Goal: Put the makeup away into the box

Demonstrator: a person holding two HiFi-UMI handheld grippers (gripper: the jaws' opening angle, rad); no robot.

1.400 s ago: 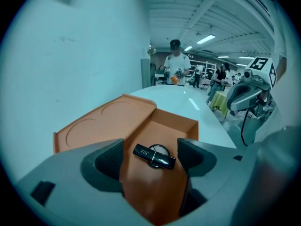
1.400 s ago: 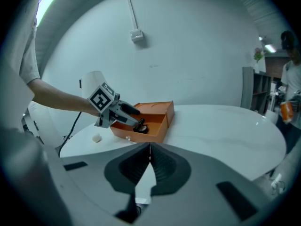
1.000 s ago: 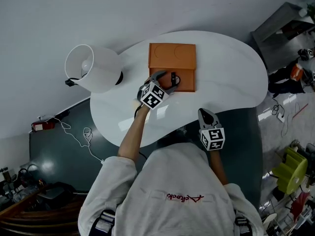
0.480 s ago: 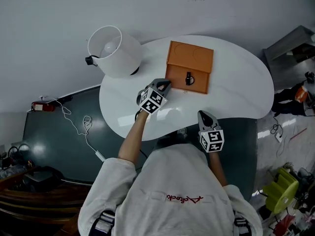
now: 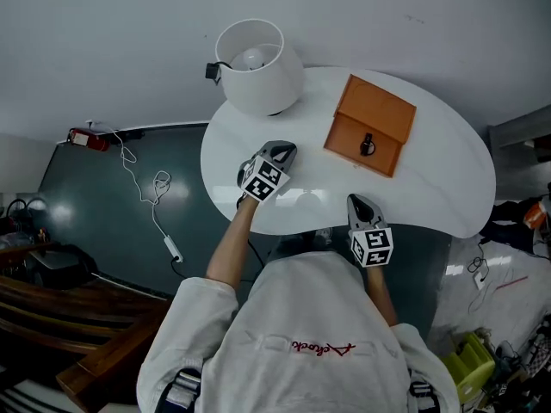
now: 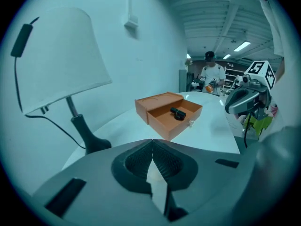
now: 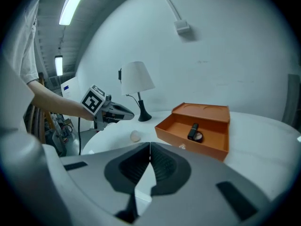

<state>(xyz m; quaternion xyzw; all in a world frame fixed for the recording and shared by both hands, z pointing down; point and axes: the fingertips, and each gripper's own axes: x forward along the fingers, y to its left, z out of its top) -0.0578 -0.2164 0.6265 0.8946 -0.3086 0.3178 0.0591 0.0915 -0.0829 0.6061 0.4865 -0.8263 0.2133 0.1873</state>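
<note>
While both grippers hang above the near side of a white oval table [image 5: 430, 188], the makeup is split between two places. An open orange box [image 7: 202, 147] sits toward the far right of the table. Inside it lie a black tube [image 7: 193, 131] and, touching it, a small round compact [image 7: 199, 136]. A pale egg-shaped piece [image 7: 135, 136], probably a makeup sponge, still lies on the bare table. It is close to the left gripper [image 5: 284, 151] and well apart from the box.

The left gripper is clenched with nothing between its jaws. The right gripper [image 5: 359, 203], nearer the person's body, is clenched on nothing too.

The sponge looks like the main risk. Being rounded and likely light, it could roll or squirt away if a jaw comes down off-centre. It also lies toward the table's edge on the left gripper's side, so a nudge might send it to the floor. Either gripper must open before it can take anything. The box has a raised front wall, and a low carry could catch on it and push the box.

A lamp [image 5: 256, 67] with a white shade stands left of the box, at the table's far edge, clear of the straight line from sponge to box. A cable [image 5: 155, 213] trails on the dark floor to the left.
</note>
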